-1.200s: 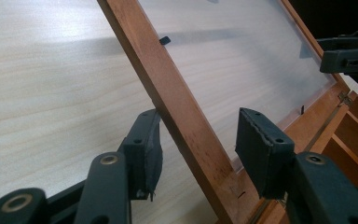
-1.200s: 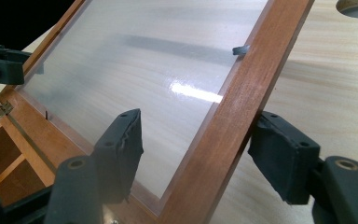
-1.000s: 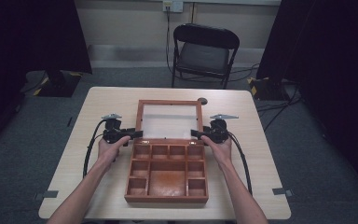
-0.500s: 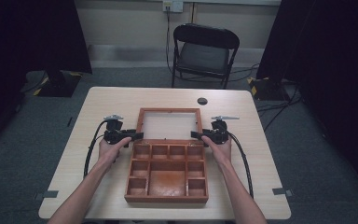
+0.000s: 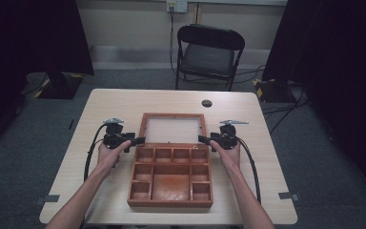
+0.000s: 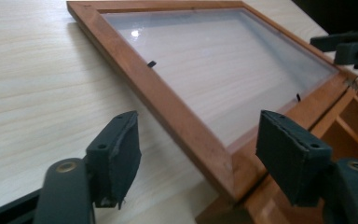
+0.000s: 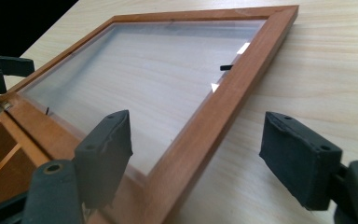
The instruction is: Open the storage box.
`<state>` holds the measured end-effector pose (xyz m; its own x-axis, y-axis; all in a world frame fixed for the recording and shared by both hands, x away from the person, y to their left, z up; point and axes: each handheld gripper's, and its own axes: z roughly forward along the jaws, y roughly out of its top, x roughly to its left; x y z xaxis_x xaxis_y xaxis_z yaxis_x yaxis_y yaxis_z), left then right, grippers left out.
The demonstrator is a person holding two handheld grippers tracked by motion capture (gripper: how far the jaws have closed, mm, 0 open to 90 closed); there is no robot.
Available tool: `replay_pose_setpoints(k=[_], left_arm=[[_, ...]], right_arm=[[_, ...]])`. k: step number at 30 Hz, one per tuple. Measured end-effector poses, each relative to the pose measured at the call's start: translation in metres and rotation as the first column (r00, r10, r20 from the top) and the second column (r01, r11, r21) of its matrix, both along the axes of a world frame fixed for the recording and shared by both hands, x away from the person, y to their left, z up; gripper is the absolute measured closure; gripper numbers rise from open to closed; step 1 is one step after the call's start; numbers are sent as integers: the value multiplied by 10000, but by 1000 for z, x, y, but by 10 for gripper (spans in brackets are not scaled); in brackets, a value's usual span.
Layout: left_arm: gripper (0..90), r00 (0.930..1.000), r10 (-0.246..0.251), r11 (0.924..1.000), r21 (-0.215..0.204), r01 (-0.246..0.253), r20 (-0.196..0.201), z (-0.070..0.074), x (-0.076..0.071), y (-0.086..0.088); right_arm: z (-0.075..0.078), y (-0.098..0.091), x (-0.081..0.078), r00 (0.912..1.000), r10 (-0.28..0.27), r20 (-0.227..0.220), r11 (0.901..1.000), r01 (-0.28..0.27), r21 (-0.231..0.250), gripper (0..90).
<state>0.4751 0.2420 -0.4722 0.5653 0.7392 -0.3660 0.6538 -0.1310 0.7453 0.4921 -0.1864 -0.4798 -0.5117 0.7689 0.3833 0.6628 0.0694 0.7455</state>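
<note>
Your reddish-brown wooden compartment box (image 5: 170,177) sits open in the middle of the pale wooden table (image 5: 100,109), its tray of small square cells and one larger centre cell facing up. The box's hinged wooden-framed lid with the clear pane (image 5: 173,129) lies folded back on the table on the far side of the tray, close to flat, joined to the tray along the hinge edge.

Your left gripper (image 5: 134,141) is at the lid's left near corner, just where the lid meets the tray. Its jaws have just been opening; in the left gripper view the left gripper (image 6: 198,149) has both black pads standing clear of the wood, with the frame's corner lying between them and untouched, so it holds nothing.

Your right gripper (image 5: 206,140) mirrors it at the lid's right near corner. Its jaws have also just been opening, and in the right gripper view the right gripper (image 7: 200,151) straddles the lid's side rail with wide gaps on both sides, gripping nothing.

A small dark round object (image 5: 207,103) lies on the table beyond the lid, well apart from it. A black folding chair (image 5: 208,55) stands behind the table.
</note>
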Motion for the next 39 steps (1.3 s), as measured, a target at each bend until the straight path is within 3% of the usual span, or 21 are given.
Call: replay_pose_setpoints(k=[13, 18, 22, 24, 27, 30, 34, 37, 39], left_arm=[[264, 9998, -10, 9979, 653, -2, 180, 5, -23, 25], [197, 9996, 211, 9962, 836, -228, 207, 9, -34, 35], [164, 9999, 169, 9992, 368, -170, 35, 12, -45, 39], [164, 9995, 206, 9971, 730, -223, 237, 13, -51, 40], [163, 9997, 88, 9961, 877, -109, 246, 13, -57, 44], [161, 9999, 14, 9980, 626, -24, 151, 11, -64, 50], [161, 9997, 205, 9961, 859, -218, 160, 7, -70, 59], [162, 9988, 490, 9921, 1148, -498, 100, 3, -71, 66], [170, 9959, 883, 9775, 1904, -904, 193, -1, -72, 69]], right_arm=[[26, -21, -25, 9986, 11, 533, 9993, 9, -375, 198], [31, -35, -38, 9981, -168, 594, 9982, 202, -565, 185], [35, -47, -54, 9961, -344, 808, 9962, 407, -773, 173], [36, -53, -61, 9954, -452, 843, 9951, 523, -845, 169], [35, -63, -73, 9937, -807, 773, 9859, 910, -1405, 166], [32, -75, -84, 9931, -949, 695, 9820, 1048, -1571, 166], [26, -86, -96, 9934, -1023, 518, 9736, 1106, -1998, 166], [19, -91, -105, 9936, -1065, 366, 9664, 1121, -2312, 165], [13, -93, -109, 9941, -1058, 250, 9603, 1087, -2570, 165]])
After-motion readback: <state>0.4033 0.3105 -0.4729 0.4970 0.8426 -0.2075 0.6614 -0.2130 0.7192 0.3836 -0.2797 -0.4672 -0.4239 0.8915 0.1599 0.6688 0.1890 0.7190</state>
